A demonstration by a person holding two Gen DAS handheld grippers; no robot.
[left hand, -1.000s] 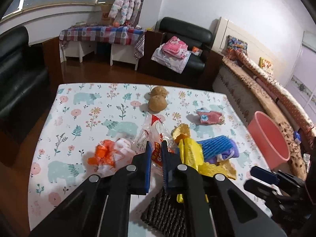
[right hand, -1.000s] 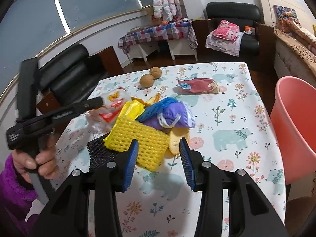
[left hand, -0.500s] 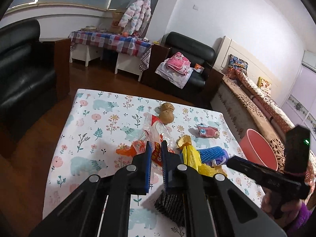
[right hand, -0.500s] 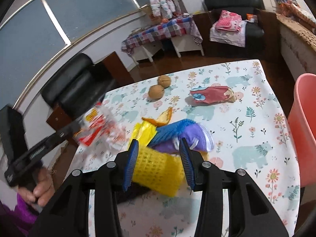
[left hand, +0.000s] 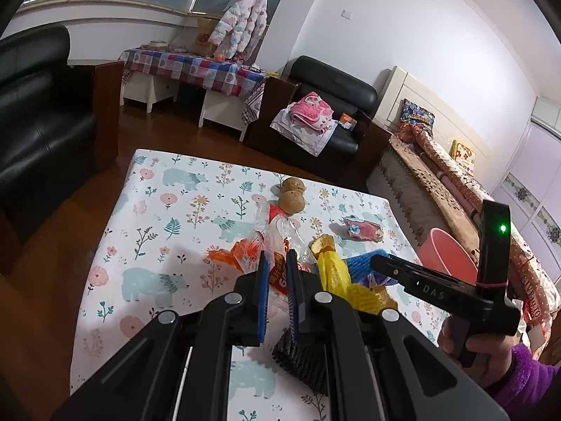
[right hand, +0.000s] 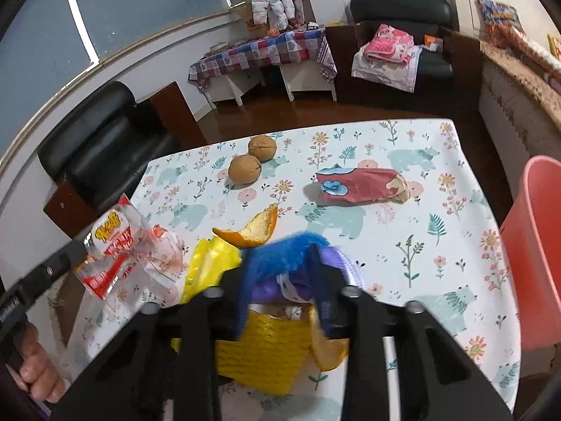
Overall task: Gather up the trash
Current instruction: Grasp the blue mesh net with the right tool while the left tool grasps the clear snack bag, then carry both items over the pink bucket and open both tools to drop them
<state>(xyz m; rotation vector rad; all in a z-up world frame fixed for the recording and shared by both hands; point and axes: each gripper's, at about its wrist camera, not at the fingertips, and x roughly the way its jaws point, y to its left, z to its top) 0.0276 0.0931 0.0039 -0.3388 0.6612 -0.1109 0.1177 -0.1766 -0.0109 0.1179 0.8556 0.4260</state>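
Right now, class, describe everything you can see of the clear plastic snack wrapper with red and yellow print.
The clear plastic snack wrapper with red and yellow print is thin, crinkled, glossy film, mostly see-through, with red panels and yellow lettering. It looks empty. The left gripper is shut on it, its blue pads pinching the film. In the right wrist view it hangs crumpled over the floral tablecloth's left edge, just left of the yellow plastic piece.

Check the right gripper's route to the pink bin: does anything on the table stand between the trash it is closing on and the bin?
Nothing visible does. The right gripper is closing on the yellow foam net and purple mask; toward the pink bin at the table's right edge lies only bare tablecloth. The red wrapper lies farther back.
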